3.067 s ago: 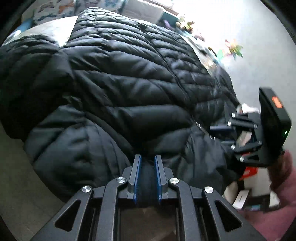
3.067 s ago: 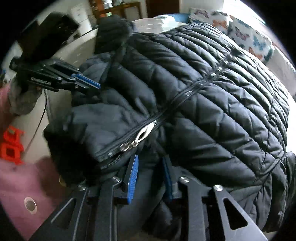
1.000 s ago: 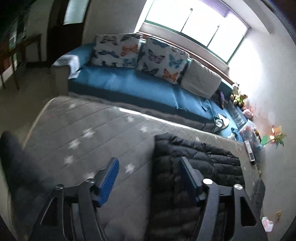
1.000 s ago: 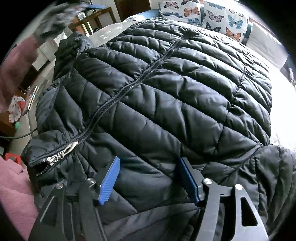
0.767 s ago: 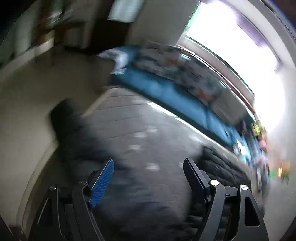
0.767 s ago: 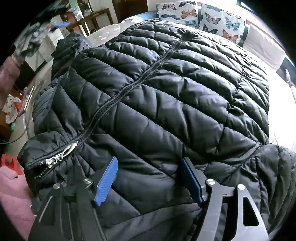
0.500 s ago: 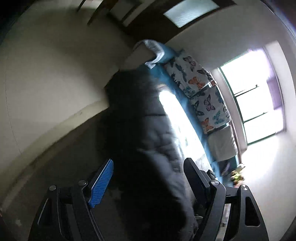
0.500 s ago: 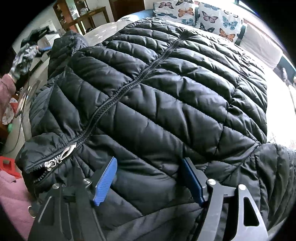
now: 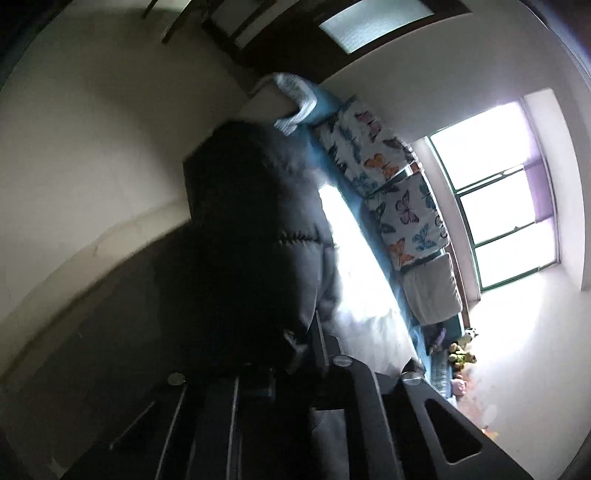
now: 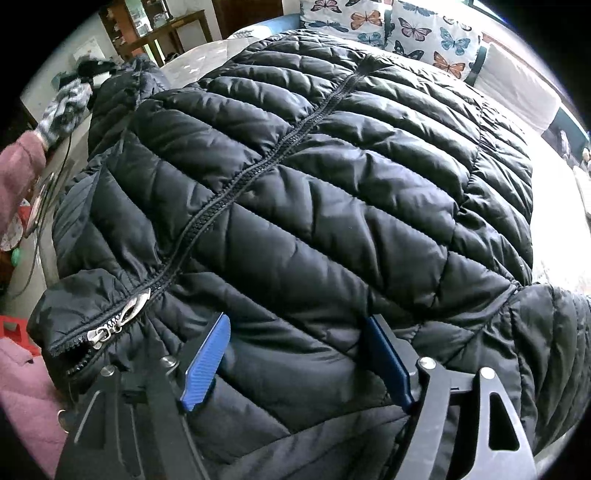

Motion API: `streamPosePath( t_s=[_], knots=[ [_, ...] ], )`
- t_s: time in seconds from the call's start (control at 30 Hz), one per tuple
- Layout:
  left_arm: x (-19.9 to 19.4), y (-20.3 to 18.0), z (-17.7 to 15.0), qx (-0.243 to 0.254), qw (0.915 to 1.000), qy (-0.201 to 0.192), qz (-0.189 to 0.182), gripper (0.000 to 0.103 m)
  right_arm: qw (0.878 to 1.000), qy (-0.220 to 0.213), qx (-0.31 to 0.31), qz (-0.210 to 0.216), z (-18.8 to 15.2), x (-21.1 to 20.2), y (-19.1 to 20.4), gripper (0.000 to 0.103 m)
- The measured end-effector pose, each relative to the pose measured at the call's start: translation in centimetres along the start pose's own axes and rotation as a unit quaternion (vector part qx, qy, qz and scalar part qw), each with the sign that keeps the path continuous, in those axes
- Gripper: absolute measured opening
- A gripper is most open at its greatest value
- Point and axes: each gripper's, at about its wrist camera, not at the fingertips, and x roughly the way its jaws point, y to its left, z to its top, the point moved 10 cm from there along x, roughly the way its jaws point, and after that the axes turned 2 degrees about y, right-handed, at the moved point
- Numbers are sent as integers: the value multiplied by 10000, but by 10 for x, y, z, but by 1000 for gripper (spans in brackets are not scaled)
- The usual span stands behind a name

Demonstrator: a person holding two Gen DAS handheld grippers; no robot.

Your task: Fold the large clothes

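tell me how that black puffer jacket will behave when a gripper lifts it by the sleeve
The black puffer jacket will probably go floppy: in the left wrist view its sleeve already hangs limp from the shut left gripper. Its puffy quilted channels suggest it is light for its bulk. The shiny shell may be slippery, so a thin pinch could slide off.

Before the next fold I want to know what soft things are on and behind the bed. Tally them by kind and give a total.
Black quilted puffer jacket: 1
Butterfly-print white cushions: 2
Plain pale grey cushion: 1
Total: 4
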Motion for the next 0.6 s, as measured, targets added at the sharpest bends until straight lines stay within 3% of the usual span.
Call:
streamPosePath(
  t_s=[0.13, 0.3, 0.4, 0.6],
  knots=[
    [-37, -71, 1, 850, 9959, -321, -37, 8, 10000, -35, -22, 3, -1, 2, 2, 83],
    [-95, -180, -45, 2098, 9755, -598, -294, 8, 9999, -137, -26, -39, -6, -2, 3, 83],
    [-117, -239, -91, 2762, 9579, -649, -426, 8, 9991, -391, -57, -144, -4, -15, 7, 83],
    [-148, -329, -220, 3801, 9203, -410, -834, 8, 9956, -935, 58, -88, -6, -49, 6, 83]
  ],
)
